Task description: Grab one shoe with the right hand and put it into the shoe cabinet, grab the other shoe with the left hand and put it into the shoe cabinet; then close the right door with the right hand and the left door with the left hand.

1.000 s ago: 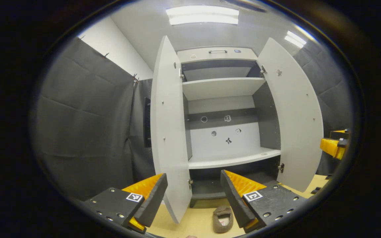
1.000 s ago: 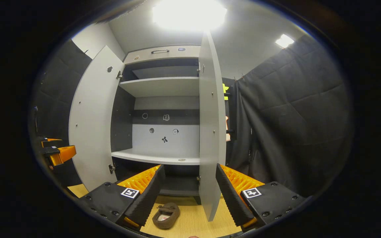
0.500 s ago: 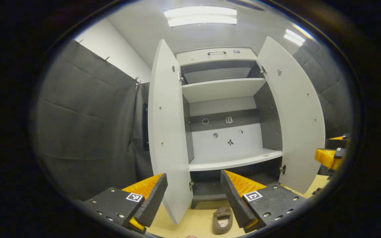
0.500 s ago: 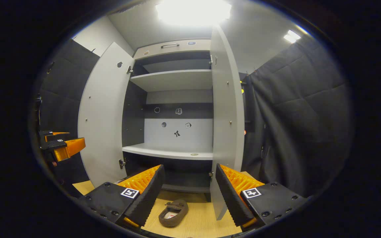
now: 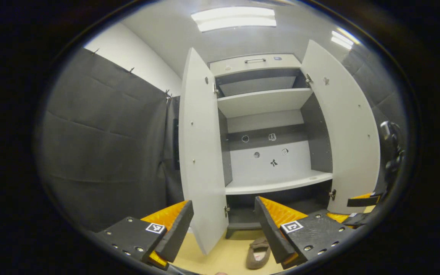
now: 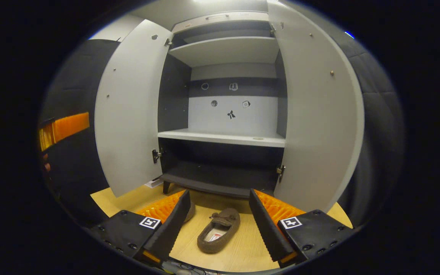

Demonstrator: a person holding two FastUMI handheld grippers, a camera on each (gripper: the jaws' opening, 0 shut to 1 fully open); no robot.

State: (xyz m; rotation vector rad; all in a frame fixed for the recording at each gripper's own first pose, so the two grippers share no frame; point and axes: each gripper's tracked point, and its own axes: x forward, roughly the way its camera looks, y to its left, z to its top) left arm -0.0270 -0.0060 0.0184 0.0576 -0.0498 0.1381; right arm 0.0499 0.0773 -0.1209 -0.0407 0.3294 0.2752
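While a brown slipper (image 6: 219,230) lies on the pale wooden floor (image 6: 243,248) in front of the shoe cabinet (image 6: 224,137), the right gripper (image 6: 220,219) hangs just above it with its jaws spread wide, the slipper showing in the gap between the two fingers and touched by neither. Its toe points toward the cabinet and its opening faces up, with a light insole visible inside. A second brown shoe (image 6: 190,211) peeks out from behind the left finger in the right gripper view; most of it is hidden.

From the left gripper view, a slipper (image 5: 258,252) rests on the floor below the cabinet, partly covered by that gripper's right finger. The left gripper (image 5: 224,225) also stands wide open and holds nothing.

Both cabinet doors are swung open: the left door (image 6: 128,114) and the right door (image 6: 319,122) flank a grey interior. Inside, a white middle shelf (image 6: 224,136) and an upper shelf (image 6: 227,49) are bare, and the dark bottom compartment (image 6: 220,168) holds no shoe. Small stickers dot the back panel (image 6: 227,110).

At the left edge of the right gripper view, part of the other gripper shows, near the left door. Dark quilted cloth (image 5: 105,145) lines the booth, and ceiling lights (image 5: 233,17) glow overhead.
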